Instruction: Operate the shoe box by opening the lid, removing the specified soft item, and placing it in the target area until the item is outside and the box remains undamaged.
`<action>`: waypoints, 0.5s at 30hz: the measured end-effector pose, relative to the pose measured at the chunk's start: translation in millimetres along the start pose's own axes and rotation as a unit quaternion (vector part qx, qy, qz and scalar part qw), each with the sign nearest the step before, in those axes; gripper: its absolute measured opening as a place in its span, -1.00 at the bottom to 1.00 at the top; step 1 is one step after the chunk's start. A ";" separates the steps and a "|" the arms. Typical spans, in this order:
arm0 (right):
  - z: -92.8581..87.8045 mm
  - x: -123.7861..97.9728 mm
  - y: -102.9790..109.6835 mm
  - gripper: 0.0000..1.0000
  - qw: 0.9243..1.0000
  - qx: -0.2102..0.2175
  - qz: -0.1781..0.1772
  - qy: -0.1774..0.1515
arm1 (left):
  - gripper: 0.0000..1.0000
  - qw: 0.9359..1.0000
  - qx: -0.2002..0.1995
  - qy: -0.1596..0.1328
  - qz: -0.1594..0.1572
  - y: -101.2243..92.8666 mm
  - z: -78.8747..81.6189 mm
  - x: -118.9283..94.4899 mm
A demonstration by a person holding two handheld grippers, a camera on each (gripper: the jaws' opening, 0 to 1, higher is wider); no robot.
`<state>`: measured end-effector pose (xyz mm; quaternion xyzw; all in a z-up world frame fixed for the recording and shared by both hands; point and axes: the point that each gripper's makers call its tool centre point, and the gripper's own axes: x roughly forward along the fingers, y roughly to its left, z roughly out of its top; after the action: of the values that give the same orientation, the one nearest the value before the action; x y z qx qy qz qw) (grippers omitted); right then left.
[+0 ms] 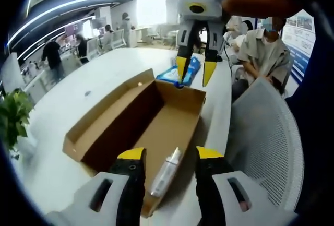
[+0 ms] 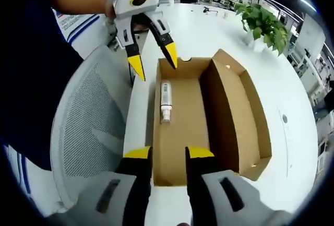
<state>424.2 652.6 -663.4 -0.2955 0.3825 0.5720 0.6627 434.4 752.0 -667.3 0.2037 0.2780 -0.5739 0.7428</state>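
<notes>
White table (image 2: 219,33) holds open shoe box (image 2: 229,116); tube (image 2: 166,102) inside, ahead of both open jaws

My fingers (image 1: 133,155) are black with yellow tips, and the bodies behind them are light grey. The shoe box (image 2: 209,116) is plain brown cardboard, darker inside its raised lid. The slim item (image 2: 166,100) lying in it is white and silvery. The counter (image 2: 203,33) is white. The mesh chair (image 1: 266,132) is pale grey, the packet (image 1: 180,74) blue, the plant (image 2: 261,22) green.
</notes>
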 end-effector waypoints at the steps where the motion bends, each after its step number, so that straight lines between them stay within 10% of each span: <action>1: 2.4 3.0 -0.5 -0.56 1.000 0.000 0.002 -0.001 | -0.29 1.000 0.000 0.001 0.000 -0.4 -0.9 0.1; 15: 28.1 56.6 -6.0 -0.58 0.999 0.010 0.046 -0.015 | -0.30 1.000 -0.013 -0.001 0.002 6.3 -8.0 3.5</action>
<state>437.9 705.0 -696.5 -0.2623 0.3911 0.6024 0.6444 439.8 756.0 -675.7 0.1935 0.2845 -0.5691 0.7468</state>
